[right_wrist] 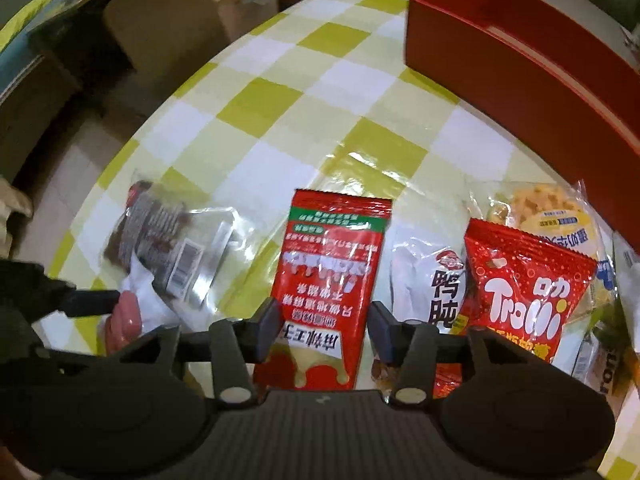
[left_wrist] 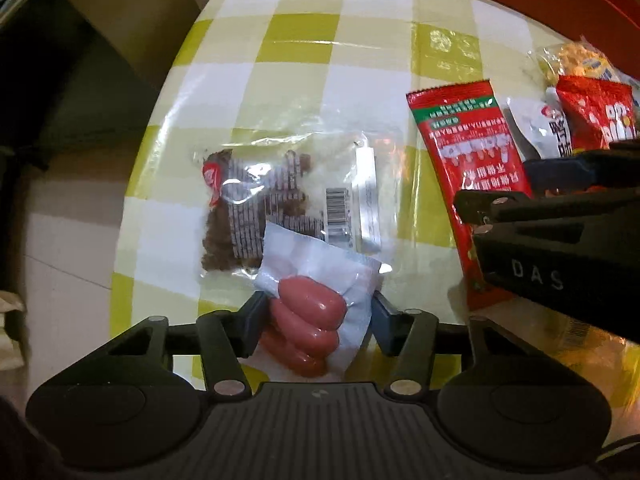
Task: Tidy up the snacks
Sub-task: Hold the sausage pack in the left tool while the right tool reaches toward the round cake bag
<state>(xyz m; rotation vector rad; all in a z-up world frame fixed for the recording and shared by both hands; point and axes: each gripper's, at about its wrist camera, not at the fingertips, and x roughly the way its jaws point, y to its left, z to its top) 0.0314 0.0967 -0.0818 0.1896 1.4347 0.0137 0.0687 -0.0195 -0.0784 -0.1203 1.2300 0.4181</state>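
Up close: left gripper [left_wrist: 318,316], fingers pressed against both sides of a clear pack of pink sausages [left_wrist: 308,324], the pack sticking up between them, just above the checked yellow-and-white tablecloth [left_wrist: 304,40]. Just beyond the sausages, flat on the cloth: a clear packet of brown dried meat [left_wrist: 256,208], barcode facing up, its near edge covered by the sausage pack. Right of that, lying flat: a long red sachet [left_wrist: 468,168], partly hidden by the right gripper reaching in from the side.

Seen from the right wrist: right gripper [right_wrist: 322,324], fingers spread apart on either side of the red sachet [right_wrist: 332,280], a small gap showing at each side, not clamped. Further right, crowded together and overlapping: a white packet [right_wrist: 424,280] with black characters, a red candy bag [right_wrist: 524,292], and behind them a packet of yellow crackers [right_wrist: 540,208]. Far right, at the back of the table: a red box [right_wrist: 520,64], open-topped.
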